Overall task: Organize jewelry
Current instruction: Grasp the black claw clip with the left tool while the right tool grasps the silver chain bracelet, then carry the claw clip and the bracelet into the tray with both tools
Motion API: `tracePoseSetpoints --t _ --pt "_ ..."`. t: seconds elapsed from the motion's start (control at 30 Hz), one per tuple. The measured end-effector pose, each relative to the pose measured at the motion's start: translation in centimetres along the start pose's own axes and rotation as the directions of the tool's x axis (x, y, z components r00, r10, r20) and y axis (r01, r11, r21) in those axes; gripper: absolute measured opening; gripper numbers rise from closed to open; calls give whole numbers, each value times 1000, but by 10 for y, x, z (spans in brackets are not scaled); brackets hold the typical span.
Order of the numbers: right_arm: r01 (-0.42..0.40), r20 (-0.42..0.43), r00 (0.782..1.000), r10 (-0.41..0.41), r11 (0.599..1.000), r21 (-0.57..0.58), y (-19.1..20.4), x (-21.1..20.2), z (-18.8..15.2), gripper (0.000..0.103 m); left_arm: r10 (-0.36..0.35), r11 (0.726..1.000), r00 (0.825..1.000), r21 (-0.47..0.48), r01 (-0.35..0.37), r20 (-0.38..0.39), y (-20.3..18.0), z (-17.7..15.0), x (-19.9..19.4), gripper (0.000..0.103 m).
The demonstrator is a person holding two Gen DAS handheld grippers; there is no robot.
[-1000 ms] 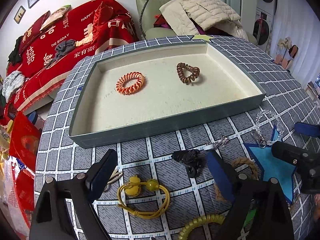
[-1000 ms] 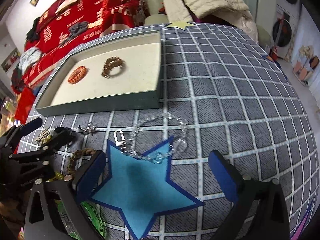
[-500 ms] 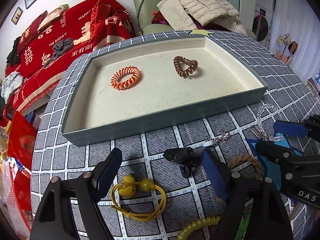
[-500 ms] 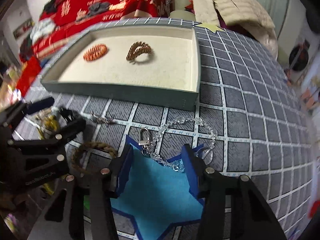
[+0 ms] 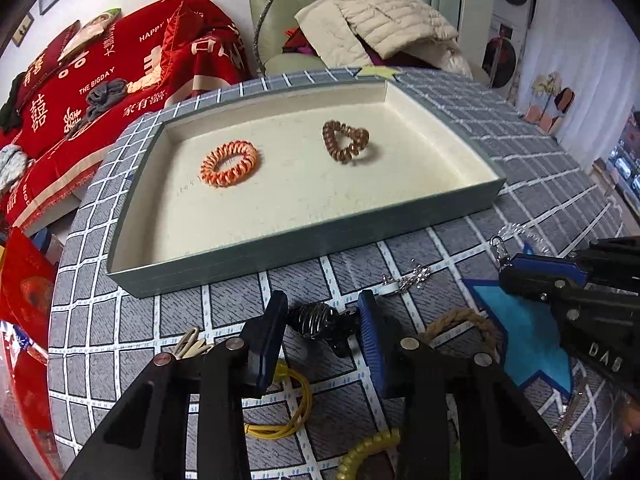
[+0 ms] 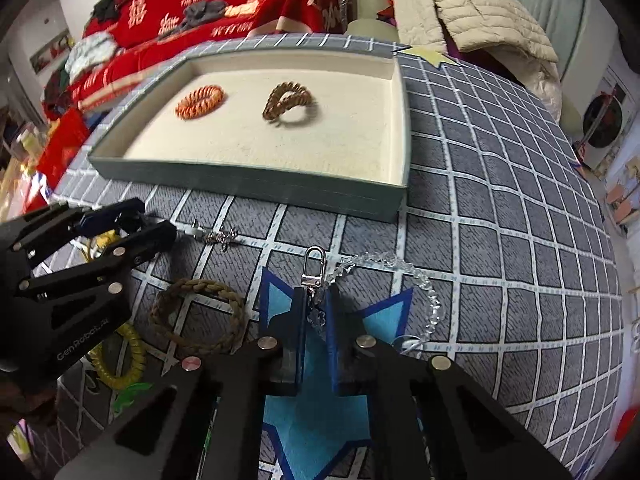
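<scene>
Progress, judged from the layout: two of the pieces are in, the rest is still out on the bench (image 5: 224, 300).

Tray (image 5: 280, 256), left to right: orange coil hair tie (image 5: 229, 163), brown coil hair tie (image 5: 345, 141). Both lie flat on the tray floor, well apart.

Bench, left to right: yellow cord tie (image 5: 294, 408), black coil hair tie (image 5: 320, 322), silver clip (image 5: 404, 280), braided bracelet (image 6: 198, 316), crystal bead chain (image 6: 404, 276) partly over a blue felt star (image 6: 316, 436). A yellow coil tie (image 5: 366, 454) sits at the near edge.

Left gripper (image 5: 323, 330): fingers have just been closing, now about half open, straddling the black coil hair tie. Pads look at or very near its sides; a firm grip cannot be confirmed, item not lifted.

Right gripper (image 6: 315, 322): fingers have just been closing, now nearly together, pinched on the crystal bead chain just below its metal clasp (image 6: 313, 266). Chain still rests on the bench.

View differences: black coil hair tie is seen only in the left view; in the right view it is hidden behind the left gripper. Right pinch point is clear only in the right view. Braid detail is better there too.
</scene>
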State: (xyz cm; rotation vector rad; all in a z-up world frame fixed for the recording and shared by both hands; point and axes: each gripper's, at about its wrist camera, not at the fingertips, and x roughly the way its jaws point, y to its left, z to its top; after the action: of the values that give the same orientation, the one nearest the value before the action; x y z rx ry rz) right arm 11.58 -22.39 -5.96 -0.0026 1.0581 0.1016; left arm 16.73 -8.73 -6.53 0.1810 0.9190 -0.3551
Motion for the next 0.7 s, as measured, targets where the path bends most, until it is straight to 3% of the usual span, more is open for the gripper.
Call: tracePoseSetpoints --t 0.4,0.7 --pt "-165 113 983 147 970 180 -42 -46 15 10 -36 995 995 -84 44 96 31 18 -46 58" --pt "-269 201 952 231 945 188 -41 -79 44 10 -15 992 986 -122 35 164 60 39 -73 58"
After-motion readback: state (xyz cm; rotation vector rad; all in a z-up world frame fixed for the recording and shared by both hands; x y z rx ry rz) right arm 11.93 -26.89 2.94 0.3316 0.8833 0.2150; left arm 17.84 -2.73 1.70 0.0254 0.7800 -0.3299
